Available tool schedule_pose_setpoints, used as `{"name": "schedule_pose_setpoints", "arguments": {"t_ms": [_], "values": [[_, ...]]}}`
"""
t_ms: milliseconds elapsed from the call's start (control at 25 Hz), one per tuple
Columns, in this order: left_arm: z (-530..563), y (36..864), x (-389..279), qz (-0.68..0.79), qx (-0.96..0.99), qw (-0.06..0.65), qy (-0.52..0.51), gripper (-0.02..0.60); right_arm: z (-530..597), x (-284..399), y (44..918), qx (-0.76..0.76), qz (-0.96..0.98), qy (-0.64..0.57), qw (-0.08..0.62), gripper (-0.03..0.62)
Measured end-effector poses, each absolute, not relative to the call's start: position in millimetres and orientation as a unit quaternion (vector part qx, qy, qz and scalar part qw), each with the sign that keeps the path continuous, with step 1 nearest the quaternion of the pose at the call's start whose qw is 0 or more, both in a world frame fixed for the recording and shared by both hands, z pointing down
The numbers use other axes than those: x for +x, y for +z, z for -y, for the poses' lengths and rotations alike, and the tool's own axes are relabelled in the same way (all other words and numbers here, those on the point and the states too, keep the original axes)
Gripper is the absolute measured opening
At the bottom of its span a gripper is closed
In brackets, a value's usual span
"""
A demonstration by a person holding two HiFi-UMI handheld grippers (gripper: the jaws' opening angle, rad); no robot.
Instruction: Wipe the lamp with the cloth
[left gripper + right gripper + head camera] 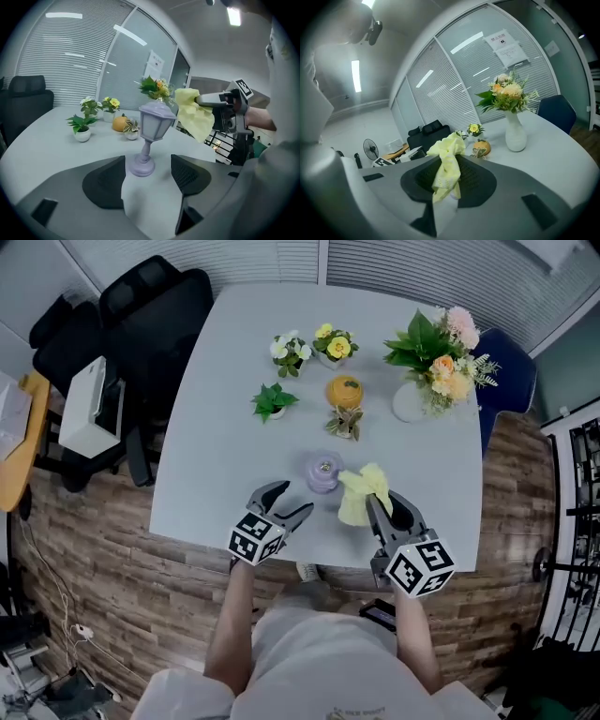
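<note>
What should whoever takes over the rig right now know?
Left gripper: open, jaws either side of the lamp base, not closed on it.
Right gripper: shut on the cloth, held up beside the lamp's head; contact cannot be told.
The lamp stands upright near the table's front edge.
Done: cloth is in hand and at the lamp.
Left: probably steady the lamp with the left gripper, then wipe the lamp. Any wiping so far cannot be told.

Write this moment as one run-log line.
left tongs: open, lamp just ahead, ungripped | right tongs: shut on cloth | cloth: yellow, raised beside lamp top, contact unclear | lamp: upright on table
</note>
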State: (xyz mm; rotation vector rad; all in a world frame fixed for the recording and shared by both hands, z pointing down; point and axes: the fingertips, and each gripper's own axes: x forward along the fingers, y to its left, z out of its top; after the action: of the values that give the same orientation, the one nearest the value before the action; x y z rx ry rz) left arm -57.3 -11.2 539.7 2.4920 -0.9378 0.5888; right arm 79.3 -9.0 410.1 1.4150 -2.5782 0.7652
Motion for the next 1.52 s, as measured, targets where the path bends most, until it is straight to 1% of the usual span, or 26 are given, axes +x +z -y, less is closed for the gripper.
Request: {"name": "schedule_pose_setpoints", "arguments": {"t_ms": [320, 760, 1040, 1520], "values": [[30, 560, -57, 0.278, 0.910, 0.172, 0.256, 0.291, 22, 68, 407, 0.476, 0.842, 0.248, 0.053, 0.084], [39, 587, -43, 0.219, 0.918, 0.125, 0.307, 0.295, 31, 68, 399, 0.475, 0.845, 0.243, 0.048, 0.084], [43, 606, -44, 0.190, 0.911, 0.109, 0.350, 0.295, 41, 63, 402, 0.470, 0.847, 0.245, 0.052, 0.084], [48, 615, -26, 0.145, 0.916, 0.068, 0.367, 0.296, 55, 54, 408, 0.451, 0.855, 0.248, 0.067, 0.084]]}}
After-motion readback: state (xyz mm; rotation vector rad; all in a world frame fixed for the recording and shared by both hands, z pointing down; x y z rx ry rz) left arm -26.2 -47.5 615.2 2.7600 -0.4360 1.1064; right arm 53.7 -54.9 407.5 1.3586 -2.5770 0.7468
